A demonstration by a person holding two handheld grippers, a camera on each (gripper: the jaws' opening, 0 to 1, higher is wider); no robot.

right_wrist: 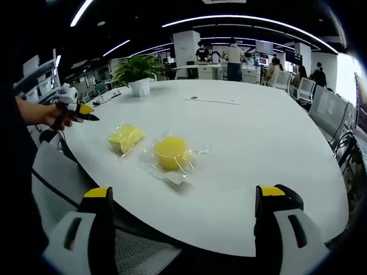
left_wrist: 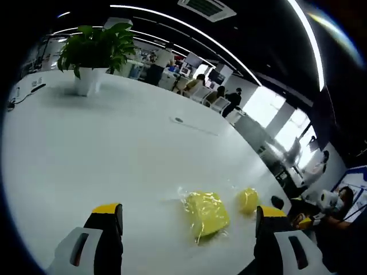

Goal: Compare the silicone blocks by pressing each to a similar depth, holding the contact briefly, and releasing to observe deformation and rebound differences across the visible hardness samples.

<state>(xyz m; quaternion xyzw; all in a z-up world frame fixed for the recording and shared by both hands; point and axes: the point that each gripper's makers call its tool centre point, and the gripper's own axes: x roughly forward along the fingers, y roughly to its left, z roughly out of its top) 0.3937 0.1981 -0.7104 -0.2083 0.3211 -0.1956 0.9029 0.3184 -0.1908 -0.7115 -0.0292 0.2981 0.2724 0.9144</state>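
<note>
Approach stage, judged: both grippers, left (left_wrist: 188, 220) and right (right_wrist: 186, 203), gape wide and empty; next, closing on square block (right_wrist: 125, 138) or round block (right_wrist: 171, 153) mid-frame.

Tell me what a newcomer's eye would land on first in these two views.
Two bright yellow blocks in clear wrap lie side by side on the white table: a square block and a round block, the round one nearer the right gripper. The left gripper reaches in from the table's edge, its own view looking across the same blocks. A green potted plant stands at the far side of the table.
</note>
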